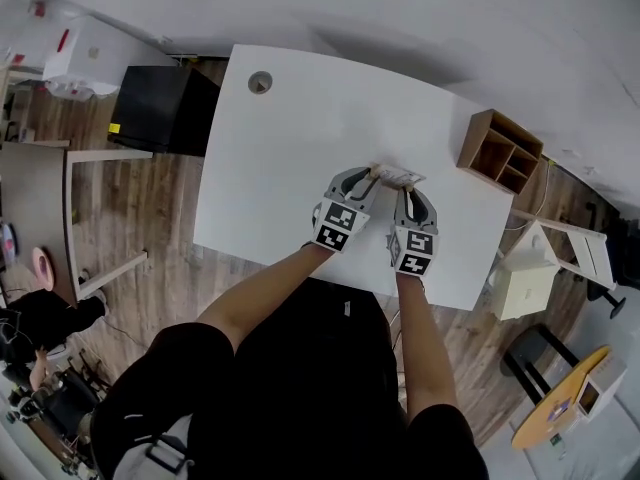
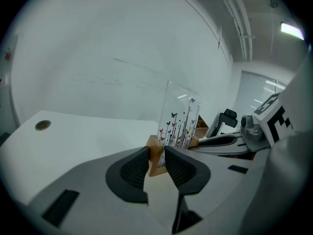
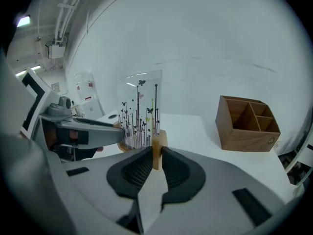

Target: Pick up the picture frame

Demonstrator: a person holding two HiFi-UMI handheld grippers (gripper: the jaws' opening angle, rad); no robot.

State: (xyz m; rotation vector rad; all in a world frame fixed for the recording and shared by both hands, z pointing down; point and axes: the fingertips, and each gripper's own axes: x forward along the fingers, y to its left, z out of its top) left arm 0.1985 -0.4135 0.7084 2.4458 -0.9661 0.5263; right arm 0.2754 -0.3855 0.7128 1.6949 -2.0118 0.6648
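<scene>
left gripper (image 2: 156,155) jaws clench the left end of the picture frame (image 2: 180,121)'s wooden base, right gripper (image 3: 156,158) jaws clench the right end; frame upright at the white counter (image 1: 300,128)'s near right.

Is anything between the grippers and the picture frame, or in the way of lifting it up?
Nothing visible is in the way. The left gripper and the right gripper are each closed on a wooden end of the picture frame. The wooden organizer stands apart on the table, and nothing shows above the frame.
</scene>
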